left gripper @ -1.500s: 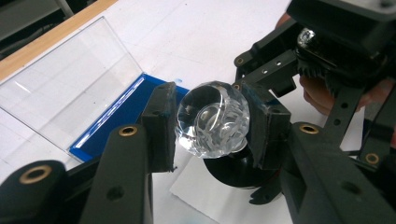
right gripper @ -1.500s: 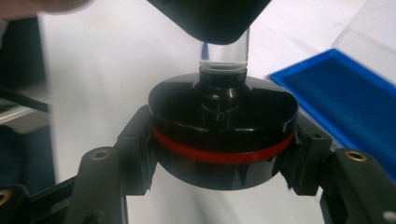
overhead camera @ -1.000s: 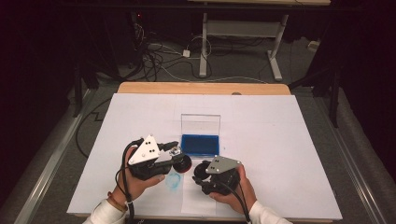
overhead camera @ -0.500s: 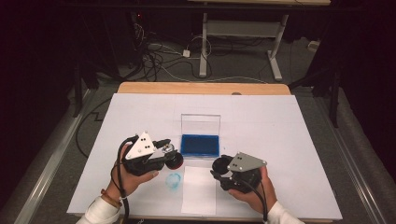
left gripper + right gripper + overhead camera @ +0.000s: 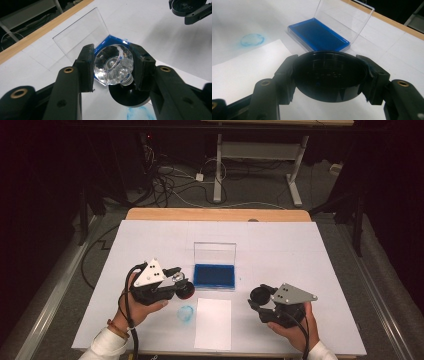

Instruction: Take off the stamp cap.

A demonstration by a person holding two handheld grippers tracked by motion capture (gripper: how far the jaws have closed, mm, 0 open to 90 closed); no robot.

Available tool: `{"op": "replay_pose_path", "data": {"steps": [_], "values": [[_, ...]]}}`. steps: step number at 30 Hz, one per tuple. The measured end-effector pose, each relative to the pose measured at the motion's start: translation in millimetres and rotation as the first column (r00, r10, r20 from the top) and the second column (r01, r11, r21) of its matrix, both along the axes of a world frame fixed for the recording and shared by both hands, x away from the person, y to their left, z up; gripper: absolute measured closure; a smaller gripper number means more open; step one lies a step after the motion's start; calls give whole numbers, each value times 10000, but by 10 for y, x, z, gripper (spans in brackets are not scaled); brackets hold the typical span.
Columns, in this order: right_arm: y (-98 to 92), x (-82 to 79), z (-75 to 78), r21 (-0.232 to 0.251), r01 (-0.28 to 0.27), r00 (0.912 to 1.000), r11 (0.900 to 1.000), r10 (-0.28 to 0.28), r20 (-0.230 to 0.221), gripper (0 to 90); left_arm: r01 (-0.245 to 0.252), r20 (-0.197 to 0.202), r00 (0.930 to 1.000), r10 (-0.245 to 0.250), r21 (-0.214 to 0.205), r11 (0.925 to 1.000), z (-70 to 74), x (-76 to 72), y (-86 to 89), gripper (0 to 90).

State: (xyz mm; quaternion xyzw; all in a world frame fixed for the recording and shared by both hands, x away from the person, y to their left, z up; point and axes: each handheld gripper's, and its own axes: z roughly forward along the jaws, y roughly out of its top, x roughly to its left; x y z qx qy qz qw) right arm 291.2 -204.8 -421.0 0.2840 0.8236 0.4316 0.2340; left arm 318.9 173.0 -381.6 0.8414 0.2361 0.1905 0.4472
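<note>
A stamp with a clear faceted handle [image 5: 113, 65] and a round black base [image 5: 127, 96] sits between the pads of my left gripper [image 5: 113, 67], which is shut on it. In the high view the left gripper [image 5: 182, 287] holds the stamp [image 5: 185, 290] just left of the blue ink pad [image 5: 215, 276]. My right gripper [image 5: 260, 297], at the front right, is shut on a round black cap [image 5: 329, 75], hollow side toward its camera. The cap [image 5: 260, 295] hangs above the table, apart from the stamp.
The ink pad's clear lid [image 5: 215, 252] stands open at its far side. A white sheet of paper [image 5: 213, 322] lies near the front edge, with a blue ink smudge [image 5: 186, 312] to its left. The white table top [image 5: 300, 250] ends in a wooden strip [image 5: 215, 214] at the back.
The right gripper has moved right with the black cap, away from the left gripper, which it stood against a second ago. The left gripper has hardly moved.
</note>
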Motion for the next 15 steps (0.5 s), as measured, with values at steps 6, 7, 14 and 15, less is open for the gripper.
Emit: {"op": "replay_pose_path", "data": {"steps": [6,7,14,15], "values": [[-35,-3,31,179,67,9999,9998,-69,138,386,-46,-9,10000,46,-110,9999,3,24,47,564],[-38,-9,37,198,75,9997,9998,-79,221,386,-69,12,10000,69,-123,9999,7,26,53,564],[-82,-40,49,248,70,9997,9997,-75,236,386,-162,22,9999,162,-32,9999,16,44,79,564],[-96,-46,44,200,105,9997,9997,-110,211,386,-156,11,9999,156,-1,9999,15,45,78,564]]}}
